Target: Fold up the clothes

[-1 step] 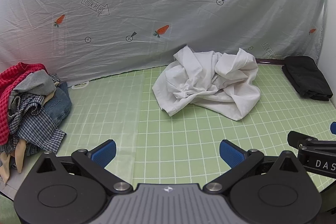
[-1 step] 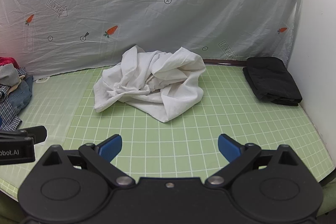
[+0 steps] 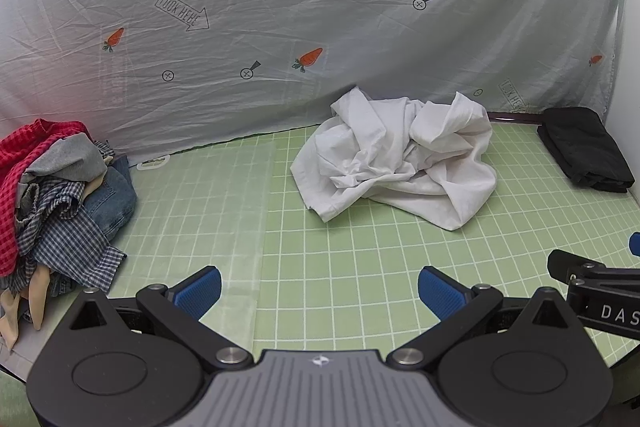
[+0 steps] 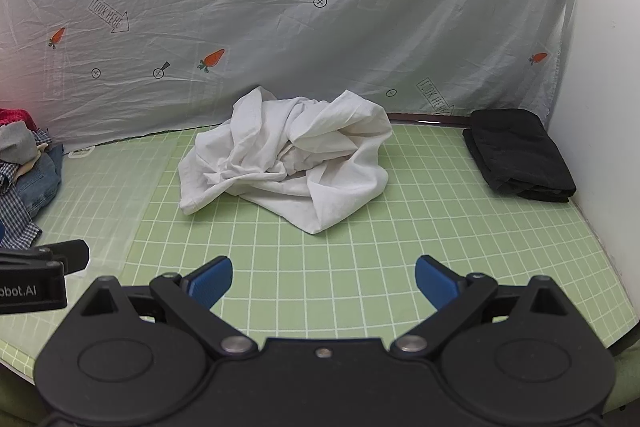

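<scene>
A crumpled white garment (image 3: 400, 155) lies in a heap on the green grid mat (image 3: 360, 267), near the back; it also shows in the right wrist view (image 4: 288, 155). My left gripper (image 3: 318, 291) is open and empty, held above the mat's front, well short of the garment. My right gripper (image 4: 324, 277) is open and empty, also in front of the garment. Each gripper shows at the edge of the other's view.
A pile of unfolded clothes (image 3: 52, 195), red, grey, plaid and denim, sits at the left. A folded black garment (image 4: 516, 155) lies at the back right by a white wall (image 4: 600, 107). A printed grey sheet (image 3: 280, 7) hangs behind.
</scene>
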`<state>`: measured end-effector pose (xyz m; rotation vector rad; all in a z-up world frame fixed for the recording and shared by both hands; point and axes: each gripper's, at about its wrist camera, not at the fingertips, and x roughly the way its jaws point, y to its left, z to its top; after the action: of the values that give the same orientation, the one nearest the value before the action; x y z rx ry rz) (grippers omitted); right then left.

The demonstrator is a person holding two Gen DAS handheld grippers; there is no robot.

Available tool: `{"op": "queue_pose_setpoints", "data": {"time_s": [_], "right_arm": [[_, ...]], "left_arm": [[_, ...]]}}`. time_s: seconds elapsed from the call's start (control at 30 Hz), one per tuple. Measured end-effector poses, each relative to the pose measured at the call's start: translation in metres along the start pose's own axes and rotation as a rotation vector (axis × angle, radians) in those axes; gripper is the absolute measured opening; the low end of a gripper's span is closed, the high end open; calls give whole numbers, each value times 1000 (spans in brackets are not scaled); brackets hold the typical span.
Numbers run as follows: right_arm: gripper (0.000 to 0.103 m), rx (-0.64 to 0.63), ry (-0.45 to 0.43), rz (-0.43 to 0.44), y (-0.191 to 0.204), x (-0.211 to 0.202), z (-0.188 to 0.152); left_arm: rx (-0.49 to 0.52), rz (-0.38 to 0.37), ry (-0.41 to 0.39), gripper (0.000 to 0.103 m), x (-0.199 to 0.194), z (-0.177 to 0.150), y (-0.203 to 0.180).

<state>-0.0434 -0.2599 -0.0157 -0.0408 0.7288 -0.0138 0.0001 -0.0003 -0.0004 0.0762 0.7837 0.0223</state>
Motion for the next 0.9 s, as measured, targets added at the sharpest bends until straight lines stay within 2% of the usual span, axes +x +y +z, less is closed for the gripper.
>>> {"op": "queue_pose_setpoints", "data": {"time_s": [0.9], "right_arm": [[99, 10, 5, -2, -3, 5, 0]], "left_arm": [[11, -3, 1, 103, 2, -1, 0]]}}
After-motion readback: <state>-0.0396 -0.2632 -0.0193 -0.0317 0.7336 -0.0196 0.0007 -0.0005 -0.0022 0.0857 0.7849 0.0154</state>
